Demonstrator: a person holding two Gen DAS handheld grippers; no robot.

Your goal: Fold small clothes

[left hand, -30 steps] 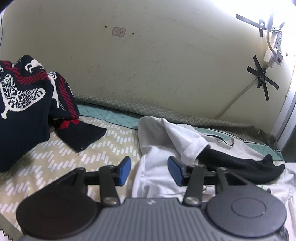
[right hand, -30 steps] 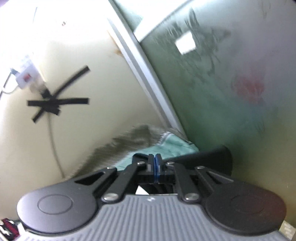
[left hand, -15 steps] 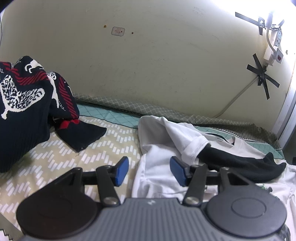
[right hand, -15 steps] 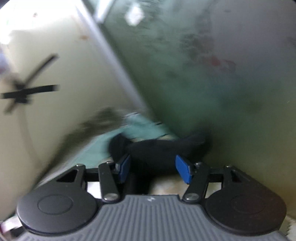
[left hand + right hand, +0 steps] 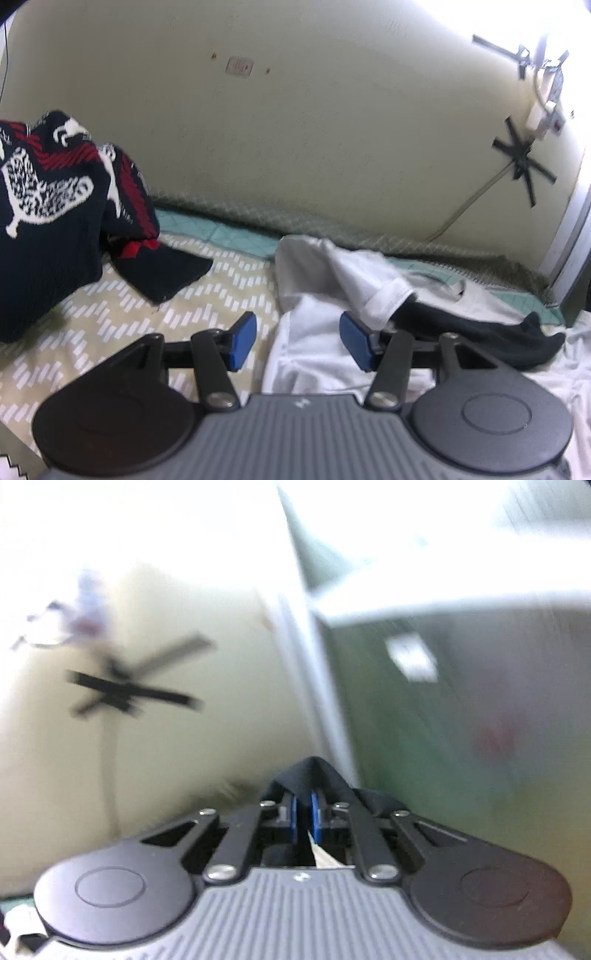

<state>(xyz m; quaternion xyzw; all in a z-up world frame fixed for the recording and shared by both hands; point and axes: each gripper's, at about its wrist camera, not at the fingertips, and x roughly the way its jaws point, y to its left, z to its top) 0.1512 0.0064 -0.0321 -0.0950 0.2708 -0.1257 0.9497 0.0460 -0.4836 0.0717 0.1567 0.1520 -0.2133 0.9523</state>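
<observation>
Right claw (image 5: 303, 814) pinches a fold of black cloth (image 5: 314, 773); left claw (image 5: 298, 342) hangs half-open, empty, over the white shirt (image 5: 314, 343) on the bed (image 5: 110, 325).

No legible text, number or brand anywhere. Small pale plate (image 5: 239, 67) on wall (image 5: 332, 129), high above patterned sweater (image 5: 55, 206): reddish marks, too blurred to read. Tiny white emblem on left gripper (image 5: 298, 341) housing and right gripper (image 5: 303, 814) housing: unreadable.
</observation>
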